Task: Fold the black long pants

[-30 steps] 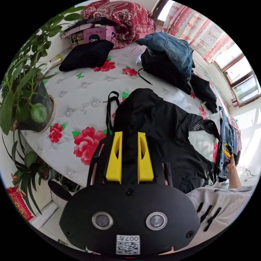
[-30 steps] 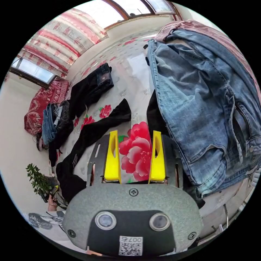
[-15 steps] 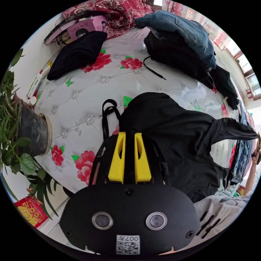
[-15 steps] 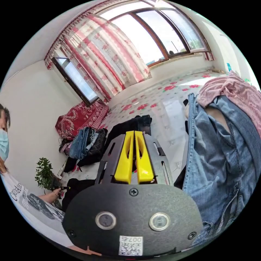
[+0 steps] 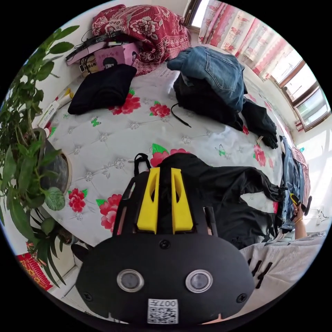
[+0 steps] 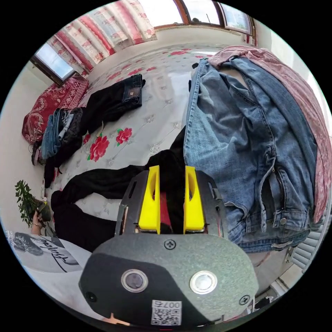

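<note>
Pinching black cloth between its two yellow jaws, the left gripper holds one end of the black long pants. The right gripper has the other end bunched between its jaws too. Both sit low over a white bed with red flowers. A green plant stands at the side, and striped curtains hang by the window. The pants lie crumpled across the bed, legs apart. Blue jeans lie just beside them.
</note>
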A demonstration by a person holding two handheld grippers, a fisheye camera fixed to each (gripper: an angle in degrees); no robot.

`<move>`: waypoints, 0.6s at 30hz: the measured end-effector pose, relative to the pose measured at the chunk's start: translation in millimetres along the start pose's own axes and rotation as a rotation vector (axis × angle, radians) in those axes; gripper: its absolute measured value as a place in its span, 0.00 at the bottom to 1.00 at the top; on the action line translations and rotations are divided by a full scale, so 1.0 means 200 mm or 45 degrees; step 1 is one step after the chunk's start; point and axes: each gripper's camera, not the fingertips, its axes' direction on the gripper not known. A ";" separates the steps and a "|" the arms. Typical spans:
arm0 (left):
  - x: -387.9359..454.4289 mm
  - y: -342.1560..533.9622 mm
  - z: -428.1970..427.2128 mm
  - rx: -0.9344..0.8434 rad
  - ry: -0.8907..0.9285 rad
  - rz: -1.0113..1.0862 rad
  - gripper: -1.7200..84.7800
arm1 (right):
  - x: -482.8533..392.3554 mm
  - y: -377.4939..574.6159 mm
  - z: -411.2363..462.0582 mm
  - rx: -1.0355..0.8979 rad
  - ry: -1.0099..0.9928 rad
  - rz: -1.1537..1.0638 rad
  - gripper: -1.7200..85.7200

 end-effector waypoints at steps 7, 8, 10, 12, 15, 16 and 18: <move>0.00 -0.23 0.27 -0.173 0.015 0.066 0.13 | -0.27 -0.24 0.44 -0.308 0.165 -0.182 0.09; 0.00 -0.25 0.36 -0.224 0.006 0.064 0.13 | -0.29 -0.27 0.47 -0.294 0.264 -0.163 0.07; 0.01 -0.28 0.47 -0.291 -0.010 0.067 0.12 | -0.33 -0.32 0.48 -0.313 0.362 -0.161 0.05; 0.03 -0.30 0.54 -0.337 -0.054 0.089 0.10 | -0.40 -0.36 0.43 -0.251 0.371 -0.270 0.03; 0.08 -0.34 0.55 -0.395 -0.091 0.186 0.07 | -0.49 -0.43 0.20 -0.016 0.343 -0.362 0.02; 0.07 -0.34 0.50 -0.368 -0.099 0.203 0.07 | -0.51 -0.44 0.06 0.122 0.309 -0.362 0.02; 0.00 -0.32 0.36 -0.237 -0.020 0.132 0.07 | -0.51 -0.43 -0.18 0.346 0.195 -0.360 0.02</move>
